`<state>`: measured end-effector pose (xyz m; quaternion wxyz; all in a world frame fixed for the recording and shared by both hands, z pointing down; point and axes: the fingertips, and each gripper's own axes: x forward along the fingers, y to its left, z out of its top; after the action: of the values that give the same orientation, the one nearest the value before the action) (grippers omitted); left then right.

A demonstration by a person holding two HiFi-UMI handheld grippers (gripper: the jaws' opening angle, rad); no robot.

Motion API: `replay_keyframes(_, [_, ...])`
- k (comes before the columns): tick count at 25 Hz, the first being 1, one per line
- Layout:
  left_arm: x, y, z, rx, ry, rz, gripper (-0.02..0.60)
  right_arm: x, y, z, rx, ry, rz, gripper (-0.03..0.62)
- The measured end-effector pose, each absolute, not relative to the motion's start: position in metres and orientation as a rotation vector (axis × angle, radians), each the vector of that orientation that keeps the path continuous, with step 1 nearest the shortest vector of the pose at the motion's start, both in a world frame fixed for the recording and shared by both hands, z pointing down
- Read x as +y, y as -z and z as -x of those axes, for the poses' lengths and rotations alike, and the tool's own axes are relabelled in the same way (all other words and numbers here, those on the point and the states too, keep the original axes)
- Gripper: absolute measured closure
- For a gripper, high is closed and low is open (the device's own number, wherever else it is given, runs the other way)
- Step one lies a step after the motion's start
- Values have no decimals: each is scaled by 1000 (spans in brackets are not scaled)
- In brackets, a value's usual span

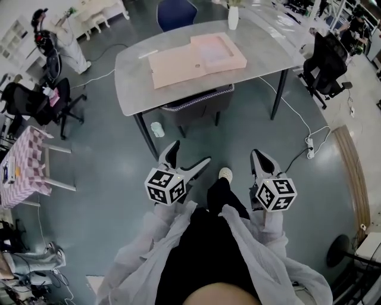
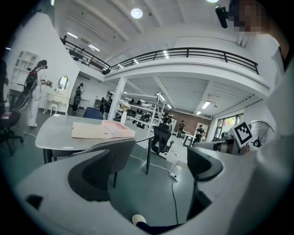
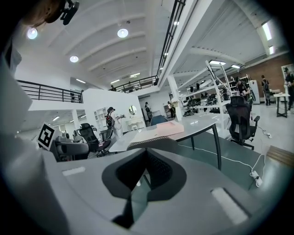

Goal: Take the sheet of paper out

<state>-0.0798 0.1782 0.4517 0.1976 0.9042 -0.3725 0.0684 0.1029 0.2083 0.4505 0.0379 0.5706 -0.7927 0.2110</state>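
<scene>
A flat pink box (image 1: 218, 51) lies open on the grey table (image 1: 134, 83), its tan lid (image 1: 175, 65) folded out to the left. A pale sheet (image 1: 214, 47) shows inside it. The box also shows in the left gripper view (image 2: 104, 130) and the right gripper view (image 3: 158, 130), far off. Both grippers hang over the floor well short of the table, near the person's waist. My left gripper (image 1: 190, 153) (image 2: 149, 167) is open and holds nothing. The right gripper (image 1: 257, 154) (image 3: 146, 172) has its jaws closed together, empty.
A grey chair (image 1: 196, 101) is tucked under the table. A white vase (image 1: 233, 16) stands at the table's far edge. On the floor are a cup (image 1: 157, 129) and a power strip (image 1: 309, 146) with its cable. A black office chair (image 1: 327, 59) stands at the right.
</scene>
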Motion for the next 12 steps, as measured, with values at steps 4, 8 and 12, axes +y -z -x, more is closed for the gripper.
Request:
replay_keyframes(4, [141,-450,65,-1041,-193,-2509,69,166,-446,-119,-2436,-652,-1736,583])
replay_keyframes(8, [101,-451,56,-1053,-182,-2484,69,124,-448,-129,-2447,-657,-1704,583])
replay_keyframes(12, [61,-448,43,-1077,-178,-2469,69,82,-446,-143,-2458,-660,-1671,583])
